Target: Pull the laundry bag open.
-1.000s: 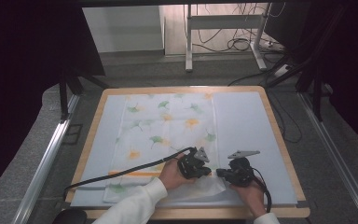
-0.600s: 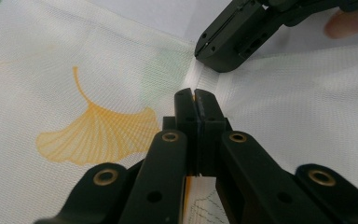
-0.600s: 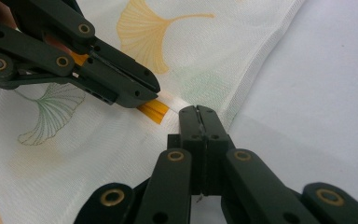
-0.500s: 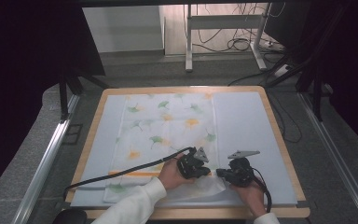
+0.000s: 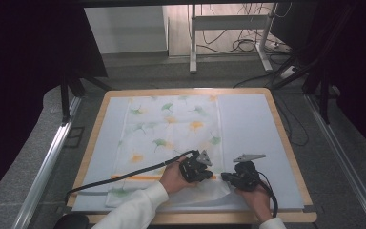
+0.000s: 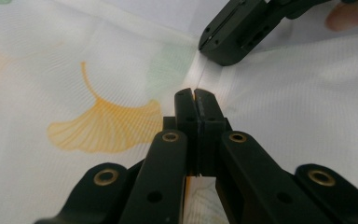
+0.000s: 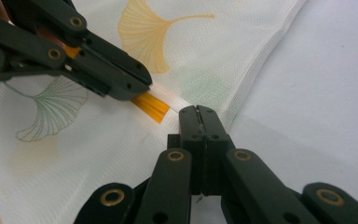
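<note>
Both hand-held grippers, left (image 5: pixel 198 168) and right (image 5: pixel 238 176), sat clamped on the cloth's (image 5: pixel 171 129) near edge, the fold barely begun.

The right part of the table mat (image 5: pixel 252 129) lies bare. The two grippers sit close together over the cloth (image 5: pixel 171 129), little room between.

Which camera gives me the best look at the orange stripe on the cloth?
The right gripper view: the orange stripe on the white leaf-print cloth lies close and sharp beside the left claw. The high view shows it as a thin line. The left gripper view shows leaf print, no clear stripe.
</note>
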